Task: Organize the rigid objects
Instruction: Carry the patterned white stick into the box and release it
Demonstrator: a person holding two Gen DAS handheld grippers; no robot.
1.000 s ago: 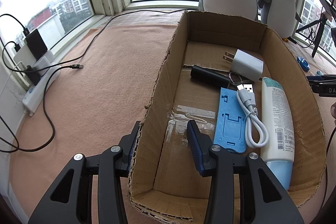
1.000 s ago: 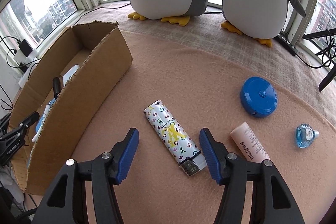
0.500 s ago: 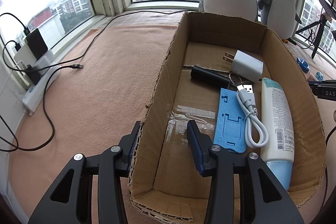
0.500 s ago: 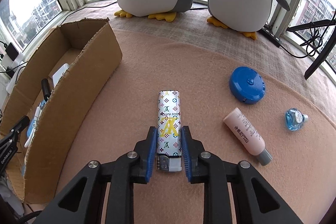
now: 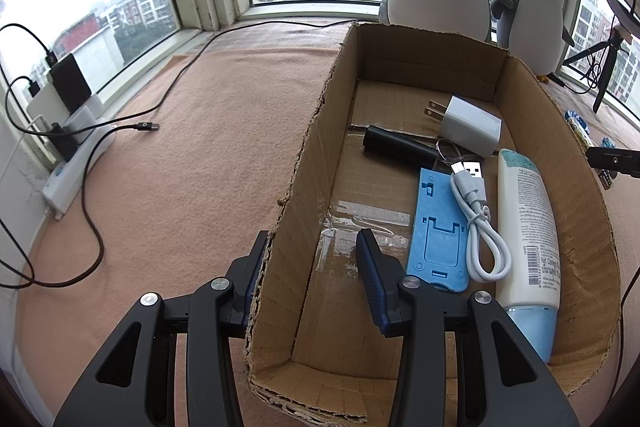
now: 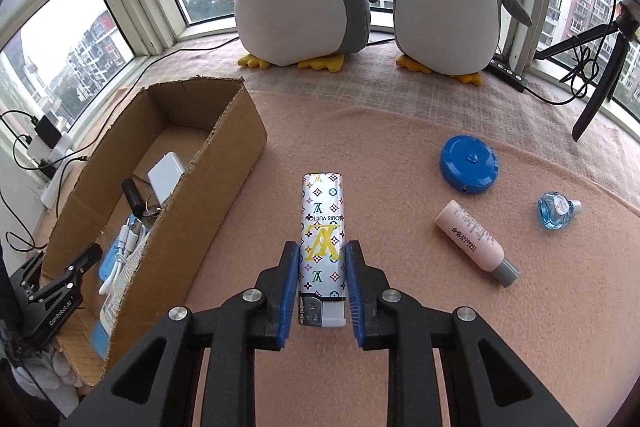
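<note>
Lighter (image 6: 322, 251): gripped near its metal cap end by the right tongs (image 6: 322, 287), which are closed on both its long sides; it seems lifted just clear of the counter (image 6: 360, 147), beside the box, likely bound for it.
Box (image 5: 308, 187): left tongs (image 5: 312, 275) straddle its near-left wall, one pad outside, one inside, gap wide, probably to steady it.
Inside the box: charger (image 5: 470, 125), black cylinder (image 5: 398, 145), blue stand (image 5: 438, 229), white cable (image 5: 478, 223), lotion bottle (image 5: 526, 231), all flat along the right half.
Left to sort: blue disc (image 6: 470, 164), pink tube (image 6: 474, 241), small blue bottle (image 6: 556, 209), well apart on the counter.
</note>
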